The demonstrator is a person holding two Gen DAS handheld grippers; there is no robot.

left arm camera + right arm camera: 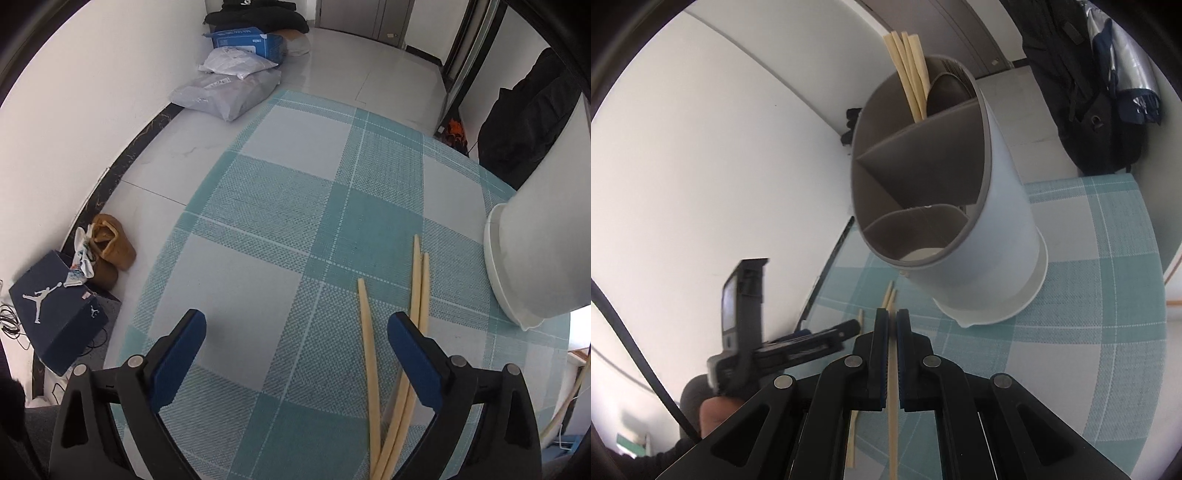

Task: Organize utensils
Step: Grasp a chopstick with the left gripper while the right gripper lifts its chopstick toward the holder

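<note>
While right gripper [892,321] clamps one chopstick [892,406] pointing 12 o'clock toward holder [1008,229], left gripper [295,332] gapes beside three loose chopsticks [369,350].

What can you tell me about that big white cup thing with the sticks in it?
The tall white plastic utensil holder stands upright on the teal checked tablecloth, on a wider white base. Its grey-brown insert has dividers that split it into compartments. Several pale wooden chopsticks lean in the far compartment; the nearer ones look empty. More loose chopsticks lie beside it.
</note>
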